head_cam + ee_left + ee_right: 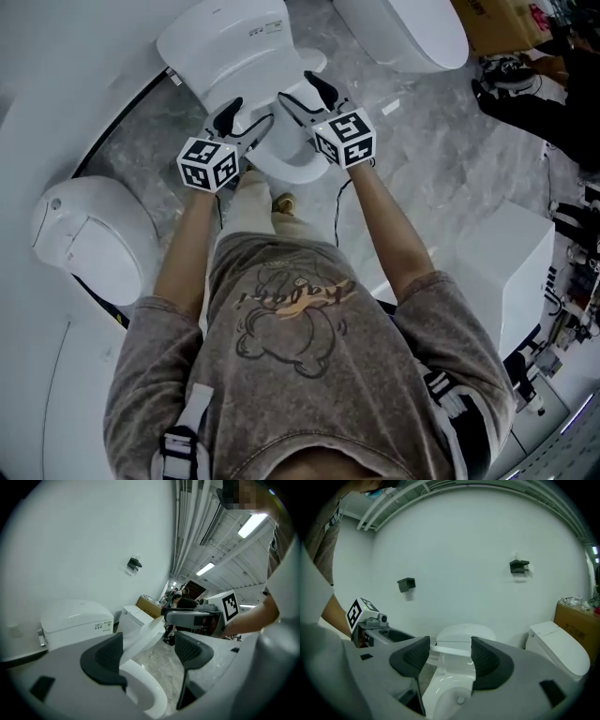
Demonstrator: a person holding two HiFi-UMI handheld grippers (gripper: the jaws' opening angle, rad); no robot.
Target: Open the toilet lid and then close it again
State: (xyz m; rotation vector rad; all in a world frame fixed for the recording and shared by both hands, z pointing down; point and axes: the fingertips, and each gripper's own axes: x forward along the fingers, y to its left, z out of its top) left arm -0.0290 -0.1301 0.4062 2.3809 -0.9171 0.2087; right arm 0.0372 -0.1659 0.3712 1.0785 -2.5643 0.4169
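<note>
Gaping, left gripper (pixel 246 120) and right gripper (pixel 302 96) flank the tilted white toilet lid (pixel 143 639).

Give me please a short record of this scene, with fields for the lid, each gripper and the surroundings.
toilet lid: tilted, lifted partly off the bowl
left gripper: jaws apart, lid edge runs between them
right gripper: jaws apart, pointed at the lid
neighbouring toilets: one at the left, one at the upper right
floor: grey marble pattern
</note>
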